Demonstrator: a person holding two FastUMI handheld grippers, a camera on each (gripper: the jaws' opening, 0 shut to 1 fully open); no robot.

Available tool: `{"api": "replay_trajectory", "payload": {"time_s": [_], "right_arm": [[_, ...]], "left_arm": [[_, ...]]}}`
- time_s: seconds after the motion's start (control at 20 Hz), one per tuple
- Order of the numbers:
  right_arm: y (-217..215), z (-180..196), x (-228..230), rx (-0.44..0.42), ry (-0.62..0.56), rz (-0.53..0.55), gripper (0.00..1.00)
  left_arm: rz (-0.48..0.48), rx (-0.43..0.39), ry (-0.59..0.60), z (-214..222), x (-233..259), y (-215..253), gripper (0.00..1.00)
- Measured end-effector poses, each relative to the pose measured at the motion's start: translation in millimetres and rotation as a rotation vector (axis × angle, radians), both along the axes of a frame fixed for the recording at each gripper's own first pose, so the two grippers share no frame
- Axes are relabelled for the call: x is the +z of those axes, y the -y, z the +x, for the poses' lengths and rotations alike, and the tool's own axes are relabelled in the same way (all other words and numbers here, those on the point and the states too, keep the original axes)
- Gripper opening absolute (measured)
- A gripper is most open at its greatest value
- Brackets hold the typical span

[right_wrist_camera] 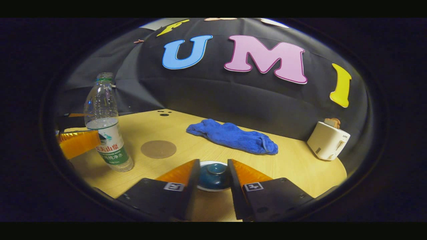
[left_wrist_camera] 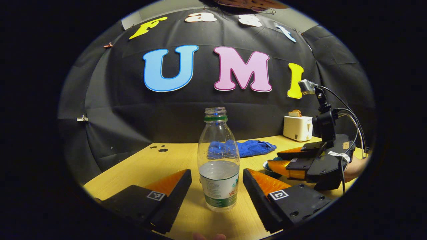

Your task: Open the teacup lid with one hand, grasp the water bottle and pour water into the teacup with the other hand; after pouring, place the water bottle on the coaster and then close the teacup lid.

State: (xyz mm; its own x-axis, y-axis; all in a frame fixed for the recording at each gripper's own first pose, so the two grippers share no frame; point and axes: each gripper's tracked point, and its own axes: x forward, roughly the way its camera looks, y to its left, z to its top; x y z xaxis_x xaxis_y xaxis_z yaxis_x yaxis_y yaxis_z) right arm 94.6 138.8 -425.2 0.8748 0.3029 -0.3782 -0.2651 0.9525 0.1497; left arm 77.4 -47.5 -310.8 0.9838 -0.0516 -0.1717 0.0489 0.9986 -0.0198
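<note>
Key relation: teacup lid [right_wrist_camera: 213, 175] dead ahead of the right gripper [right_wrist_camera: 211, 173], its dark knob centred in the gap between the two fingers; contact with the knob not clear from this angle.
Lid and cup: lid seated on the teacup, only a pale rim [right_wrist_camera: 204, 164] visible around it; cup on the wooden table [right_wrist_camera: 300, 160], on the near side of the blue cloth [right_wrist_camera: 233, 136].
Right jaws: apart, flanking the lid knob, not clamped.
Right pose: low over the table, fingers reaching forward and slightly down; in the left gripper view seen at the right edge [left_wrist_camera: 283, 163], a hand [left_wrist_camera: 355, 166] behind it.
Water bottle: plastic, uncapped, about a third full, standing upright with long axis vertical [left_wrist_camera: 218, 160]; directly in front of the left gripper [left_wrist_camera: 217, 181], between its fingers.
Left jaws: apart, wide gaps on both sides of the bottle body, no contact.
Left pose: level with the bottle's label band, approach horizontal, fingers either side.
Coaster: round brown disc [right_wrist_camera: 158, 149] just beside the bottle [right_wrist_camera: 106, 126], bare.
Nearer hand: right for the lid, left for the bottle.
Judged step: lid still on, so lifting it by the knob comes first; needs the right fingers closing squarely on the knob.
Background: white toaster [right_wrist_camera: 328, 140] far right, well apart from the work.
</note>
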Motion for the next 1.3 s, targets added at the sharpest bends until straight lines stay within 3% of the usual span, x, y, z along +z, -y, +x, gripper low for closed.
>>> {"api": "replay_trajectory", "payload": {"time_s": [0.1,0.15,0.25,0.4,0.5,0.55,0.6,0.8,0.85,0.9,0.95,1.05,1.1,1.3], "right_arm": [[5.5,-0.8,4.0,-0.014,-0.001,0.01,0.46],[2.9,2.8,-0.8,-0.01,-0.008,0.029,0.34],[2.3,2.8,0.3,-0.005,-0.012,0.055,0.34],[4.1,3.1,3.3,-0.007,-0.004,0.066,0.23],[8.3,4.6,17.0,-0.015,0.037,0.07,0.28],[11.2,6.0,22.8,-0.019,0.059,0.067,0.22],[14.8,6.8,29.6,-0.025,0.075,0.064,0.28],[33.7,7.7,51.0,-0.039,0.122,0.044,0.28],[39.5,7.1,53.4,-0.043,0.127,0.038,0.23],[45.8,5.6,56.3,-0.05,0.13,0.036,0.28],[52.0,4.0,57.2,-0.056,0.127,0.035,0.23],[62.4,2.2,57.5,-0.068,0.128,0.03,0.28],[65.8,1.1,58.3,-0.07,0.129,0.026,0.28],[77.0,1.5,58.3,-0.084,0.132,0.019,0.28]], "left_arm": [[0.001,0.0,0.003,0.4,-0.5,0.3,0.97],[-0.001,0.0,0.002,0.9,-0.4,1.0,0.97],[-0.003,0.0,-0.001,1.3,-1.6,2.6,0.97],[0.001,0.004,-0.007,3.3,-5.4,4.2,0.97],[0.001,0.009,-0.011,5.8,-7.8,4.7,0.97],[0.002,0.012,-0.014,7.4,-8.5,4.8,0.97],[0.0,0.014,-0.018,8.8,-10.1,4.8,1.0],[-0.019,0.035,-0.047,14.8,-23.6,2.5,0.97],[-0.025,0.04,-0.055,15.3,-25.8,2.1,0.97],[-0.031,0.047,-0.062,15.7,-28.7,1.4,0.97],[-0.04,0.047,-0.067,15.5,-30.0,1.3,0.97],[-0.043,0.052,-0.076,15.7,-32.1,1.9,0.93],[-0.036,0.053,-0.069,14.6,-33.2,1.8,0.79],[0.043,0.04,-0.083,17.9,-30.4,0.9,0.75]]}}
